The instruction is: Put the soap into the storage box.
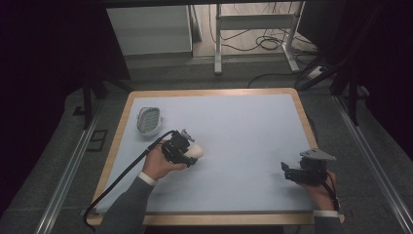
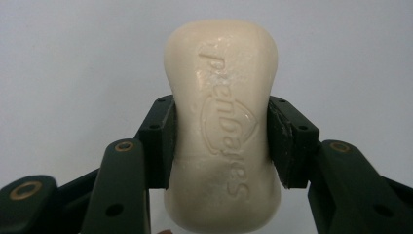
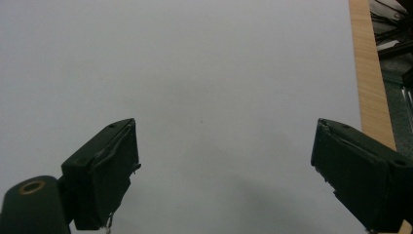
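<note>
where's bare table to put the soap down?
Most of the table is bare: the whole middle between the left gripper holding the soap and the open right gripper, plus the far right corner. Only the far left corner is taken, by the soap dish.

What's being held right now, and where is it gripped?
The left gripper holds a cream soap bar, pads pressing its two long sides at the narrowed middle. The right gripper is open, empty.

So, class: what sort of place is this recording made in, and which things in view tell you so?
Probably a lab or workshop recording bench, not a home: a wood-edged table with a plain pale mat, metal floor rails, and loose cables beneath a desk frame behind it.
</note>
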